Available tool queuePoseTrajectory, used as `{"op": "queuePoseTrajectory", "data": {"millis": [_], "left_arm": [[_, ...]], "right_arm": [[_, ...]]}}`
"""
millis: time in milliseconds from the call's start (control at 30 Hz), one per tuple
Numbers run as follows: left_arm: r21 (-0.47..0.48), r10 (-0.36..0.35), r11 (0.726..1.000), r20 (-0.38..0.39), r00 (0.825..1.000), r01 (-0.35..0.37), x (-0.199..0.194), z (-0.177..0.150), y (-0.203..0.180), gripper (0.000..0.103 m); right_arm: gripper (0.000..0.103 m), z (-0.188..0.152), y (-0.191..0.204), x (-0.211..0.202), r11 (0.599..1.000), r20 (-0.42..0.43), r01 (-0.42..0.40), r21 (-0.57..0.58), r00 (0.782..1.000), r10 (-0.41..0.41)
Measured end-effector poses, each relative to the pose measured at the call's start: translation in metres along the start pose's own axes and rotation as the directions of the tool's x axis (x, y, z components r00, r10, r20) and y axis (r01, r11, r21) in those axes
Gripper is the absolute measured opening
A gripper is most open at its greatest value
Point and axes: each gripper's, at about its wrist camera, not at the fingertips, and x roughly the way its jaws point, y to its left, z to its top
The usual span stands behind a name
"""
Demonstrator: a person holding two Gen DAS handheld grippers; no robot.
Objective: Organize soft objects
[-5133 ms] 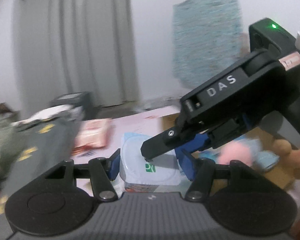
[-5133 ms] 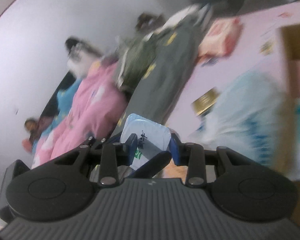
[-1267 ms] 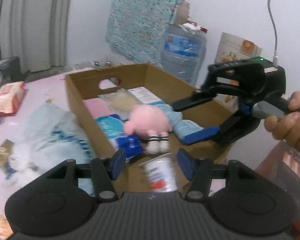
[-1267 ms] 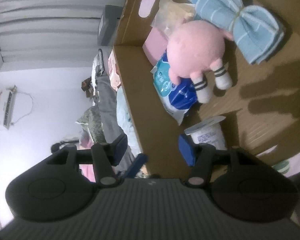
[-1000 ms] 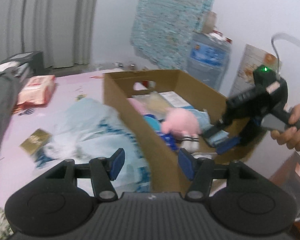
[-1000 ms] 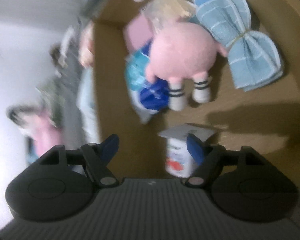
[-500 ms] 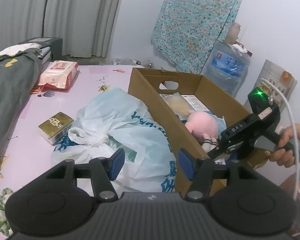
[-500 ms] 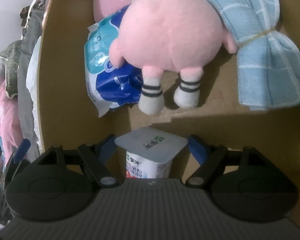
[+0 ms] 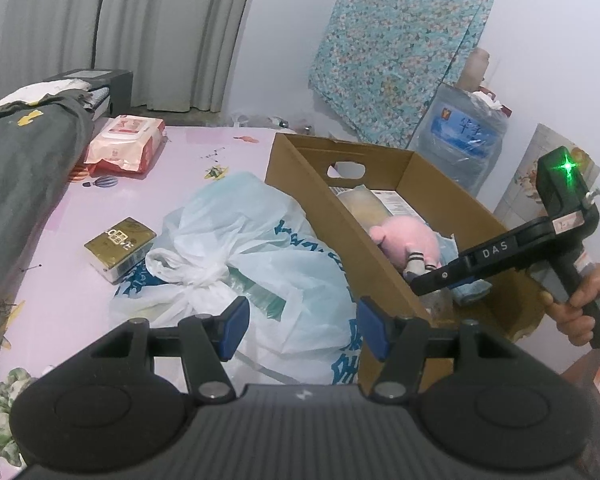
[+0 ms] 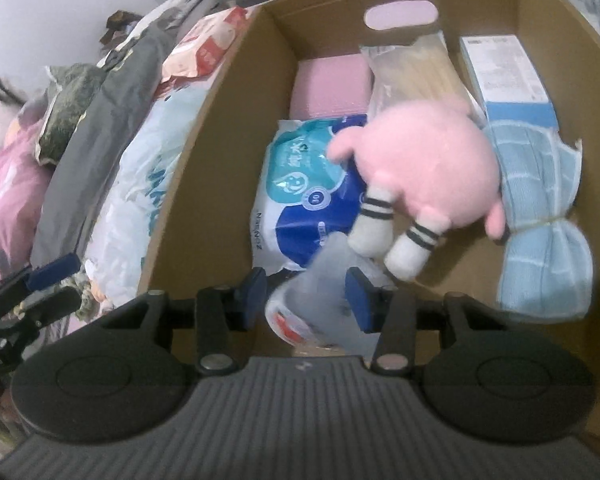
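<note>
Everything sits on a bed with a pink printed sheet, grey curtains at the far wall and a teal floral cloth hanging on the white wall to the right, with a big water jug under it. The cardboard box lies on the right side of the bed, its long axis running near to far, handle cutout at the far end.

Readable stuff: "DAS" on the right gripper body in the left view, and "ZONSEN" down the edge of the blue-and-white wipes pack in the box. The gold packet has lettering too, but it can't be made out.

Inside the box the pink plush lies with its striped feet pointing toward the near end, a tied blue towel right of it.

The right gripper's fingers are closing with a blurred yogurt cup between them, tilted, at the near end of the box; contact can't be told. The left gripper has its fingers spread, empty, over a white plastic bag
</note>
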Motion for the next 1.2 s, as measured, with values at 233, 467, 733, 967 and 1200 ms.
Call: {"op": "queuePoseTrajectory", "data": {"millis": [233,467,733,967,1200], "left_arm": [[-0.006,0.006,1.0,0.002,1.0,-0.006,-0.004,-0.001,0.004,0.061],[-0.013,-0.002,1.0,0.005,1.0,0.002,-0.007,-0.004,0.004,0.062],[-0.015,0.003,1.0,0.008,1.0,-0.003,-0.012,-0.006,0.005,0.063],[-0.042,-0.019,0.999,0.01,1.0,0.02,-0.01,-0.005,0.01,0.063],[-0.038,-0.023,0.999,0.016,1.0,0.024,-0.013,-0.007,0.009,0.063]], "right_arm": [[0.064,0.007,-0.017,-0.008,0.996,0.015,-0.004,0.092,1.0,0.003],[0.081,0.004,-0.057,0.022,0.951,-0.099,0.001,0.31,0.995,0.032],[0.041,0.004,-0.061,0.038,0.948,-0.122,-0.032,0.318,0.99,0.074],[0.02,0.007,0.007,0.02,0.984,-0.079,0.127,-0.124,0.987,-0.138],[0.075,0.016,-0.019,0.014,0.982,-0.149,0.04,0.183,0.989,-0.012]]}}
